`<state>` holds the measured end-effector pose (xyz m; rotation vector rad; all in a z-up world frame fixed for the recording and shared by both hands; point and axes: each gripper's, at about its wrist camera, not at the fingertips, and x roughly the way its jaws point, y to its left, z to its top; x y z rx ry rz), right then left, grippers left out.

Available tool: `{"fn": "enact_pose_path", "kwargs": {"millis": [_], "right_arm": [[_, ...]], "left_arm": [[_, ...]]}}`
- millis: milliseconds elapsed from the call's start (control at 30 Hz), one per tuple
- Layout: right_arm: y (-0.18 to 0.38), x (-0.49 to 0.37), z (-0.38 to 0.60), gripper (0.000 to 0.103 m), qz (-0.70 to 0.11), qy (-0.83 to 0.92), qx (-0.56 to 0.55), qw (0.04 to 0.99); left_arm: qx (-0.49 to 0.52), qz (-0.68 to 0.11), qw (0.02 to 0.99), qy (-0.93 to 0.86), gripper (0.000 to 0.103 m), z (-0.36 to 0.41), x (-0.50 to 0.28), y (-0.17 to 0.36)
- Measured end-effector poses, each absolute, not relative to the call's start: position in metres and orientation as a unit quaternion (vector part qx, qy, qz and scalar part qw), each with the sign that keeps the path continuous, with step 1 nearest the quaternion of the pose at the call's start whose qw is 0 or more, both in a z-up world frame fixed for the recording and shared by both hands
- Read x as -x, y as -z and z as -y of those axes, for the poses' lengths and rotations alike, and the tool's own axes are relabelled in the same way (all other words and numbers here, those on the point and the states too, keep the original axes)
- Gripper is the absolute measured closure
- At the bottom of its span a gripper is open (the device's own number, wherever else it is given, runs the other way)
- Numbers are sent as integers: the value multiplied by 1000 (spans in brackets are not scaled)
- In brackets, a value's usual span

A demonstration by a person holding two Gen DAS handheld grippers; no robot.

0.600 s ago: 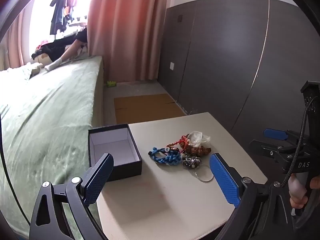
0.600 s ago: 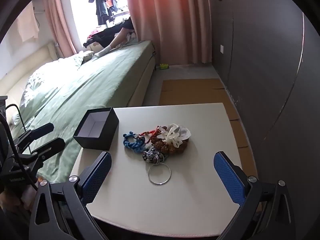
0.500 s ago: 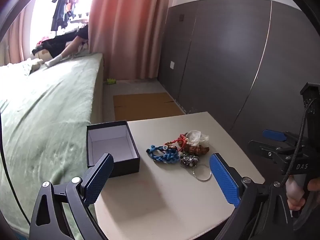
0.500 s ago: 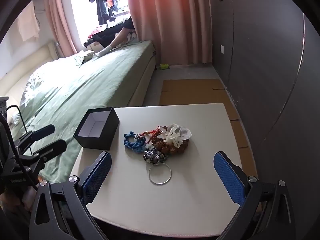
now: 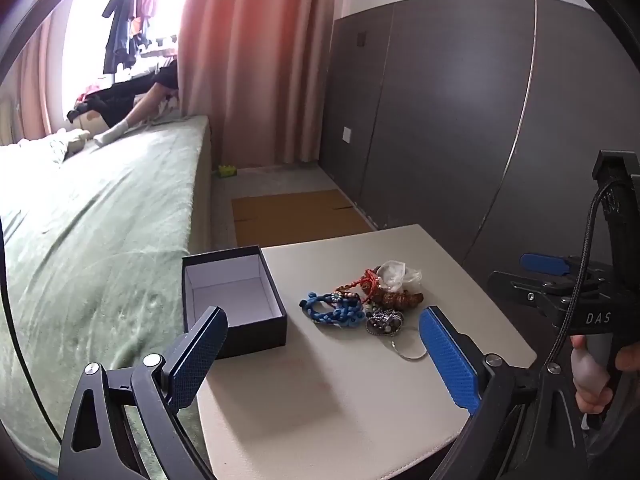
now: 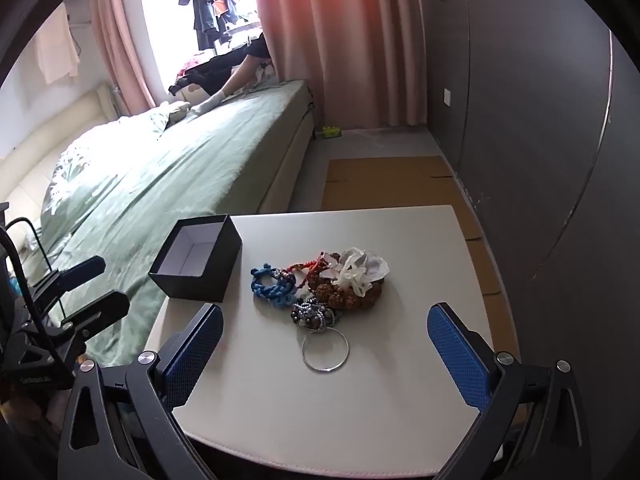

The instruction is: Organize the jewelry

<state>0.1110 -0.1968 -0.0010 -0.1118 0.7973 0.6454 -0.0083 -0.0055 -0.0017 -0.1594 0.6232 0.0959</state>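
Black-framed tool (image 6: 326,354) with blue textured pads (image 6: 460,356), silver screws, braided black cable, white "DAS" lettering

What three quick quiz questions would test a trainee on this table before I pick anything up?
1. True or false: the black box already holds jewelry.
2. Which piece lies nearest the right hand-held gripper: (a) blue cord bracelet, (b) silver ring bangle, (c) white ribbon piece?
3. Fill in: the left hand-held gripper is ____, holding nothing.

Key: 1 false, the box is empty. 2 b. 3 open.
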Motion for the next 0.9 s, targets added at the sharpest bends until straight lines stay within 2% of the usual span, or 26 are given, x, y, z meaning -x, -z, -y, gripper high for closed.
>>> {"fn": "enact_pose_path", "kwargs": {"millis": [900], "right_arm": [[2, -111, 187, 0, -379, -311, 57, 870]], "left_arm": [[93, -294, 950, -57, 6, -11, 14, 3]]}}
